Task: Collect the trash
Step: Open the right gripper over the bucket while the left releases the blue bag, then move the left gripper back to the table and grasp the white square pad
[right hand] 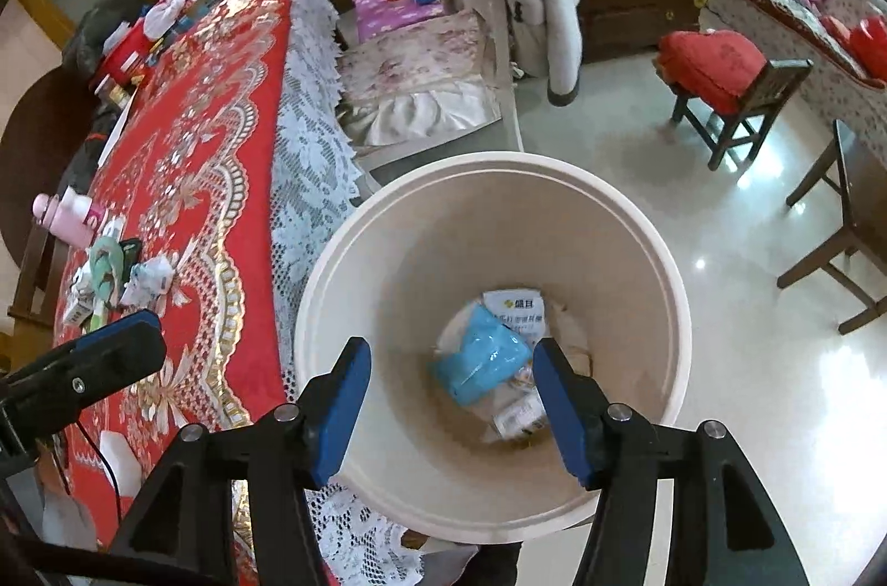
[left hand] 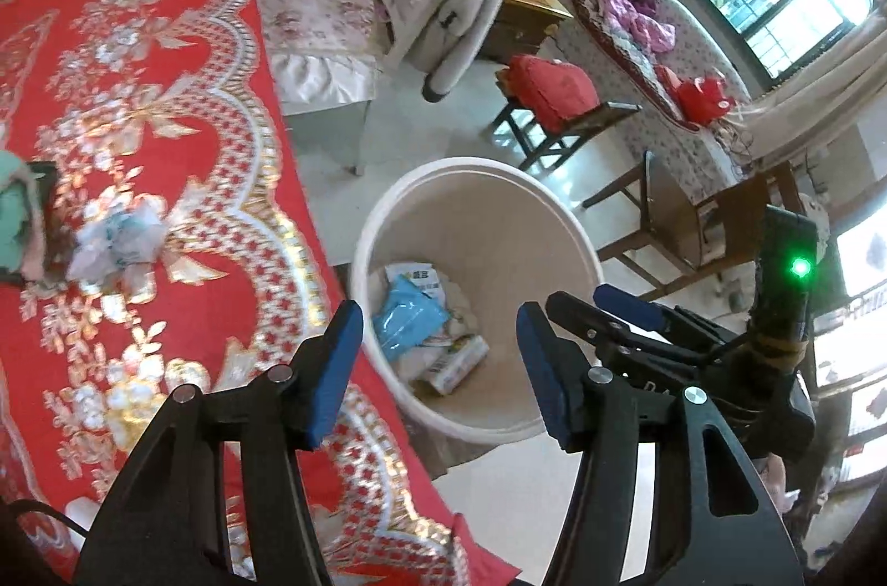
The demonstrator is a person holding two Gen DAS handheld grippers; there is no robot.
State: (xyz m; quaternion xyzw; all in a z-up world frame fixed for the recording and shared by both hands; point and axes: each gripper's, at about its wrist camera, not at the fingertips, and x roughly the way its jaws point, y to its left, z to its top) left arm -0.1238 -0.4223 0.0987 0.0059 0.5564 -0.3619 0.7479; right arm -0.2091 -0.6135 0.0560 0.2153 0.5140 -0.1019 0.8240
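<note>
With my left gripper [left hand: 438, 364] half open and empty over the bin [left hand: 388, 220], I'd swing back for the wad [left hand: 119, 237] on the cloth [left hand: 138, 59]. My right gripper [right hand: 452, 397], likewise parted and empty, hangs above the blue pack [right hand: 479, 361]; lift clear first.

Black grippers, blue fingers [right hand: 554, 392], silver screws [left hand: 693, 395].

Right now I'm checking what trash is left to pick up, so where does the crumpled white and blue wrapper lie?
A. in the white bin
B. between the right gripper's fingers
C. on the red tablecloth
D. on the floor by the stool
C: the crumpled wrapper lies on the red tablecloth, outside the white bin, and both grippers are open and empty.
</note>
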